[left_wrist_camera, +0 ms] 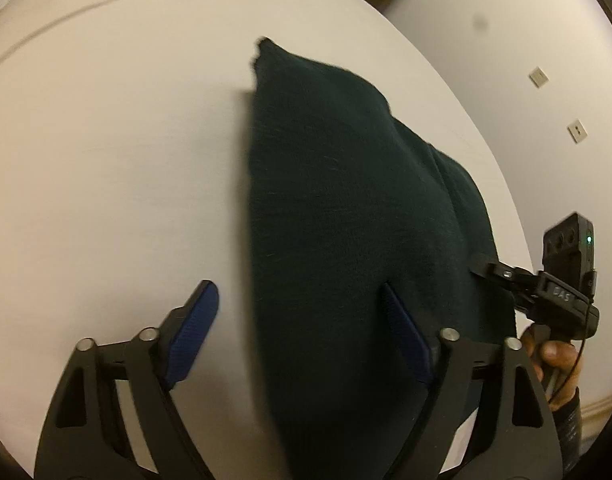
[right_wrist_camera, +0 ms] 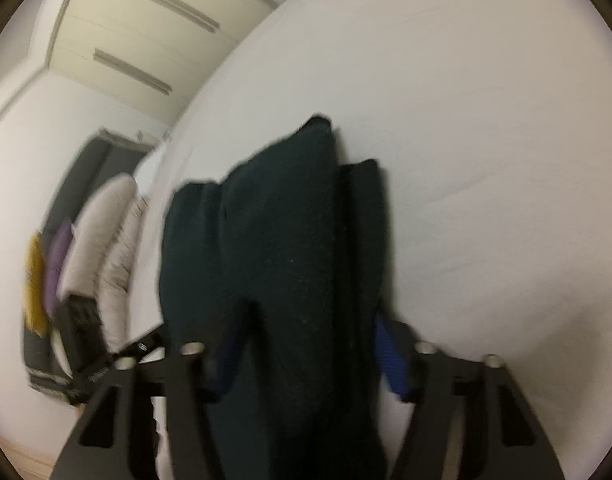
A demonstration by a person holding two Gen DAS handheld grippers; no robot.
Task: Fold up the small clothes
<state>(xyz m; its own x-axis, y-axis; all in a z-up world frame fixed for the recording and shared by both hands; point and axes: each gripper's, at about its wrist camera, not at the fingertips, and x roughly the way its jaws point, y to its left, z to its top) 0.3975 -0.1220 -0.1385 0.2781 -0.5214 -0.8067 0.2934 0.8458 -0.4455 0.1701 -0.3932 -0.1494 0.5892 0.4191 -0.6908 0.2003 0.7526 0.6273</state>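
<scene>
A dark green knitted garment lies folded into a long strip on the white bed sheet. The left tongs stand released, one blue pad over the bare sheet, the other over the cloth. The right tongs straddle the near end of the garment, but blur hides whether their pads press it.

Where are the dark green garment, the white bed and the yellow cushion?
dark green garment [left_wrist_camera: 338,200]: left wrist view, middle of the top layer.
white bed [left_wrist_camera: 125,160]: left wrist view, bare sheet.
yellow cushion [right_wrist_camera: 35,284]: right wrist view, its middle.
</scene>
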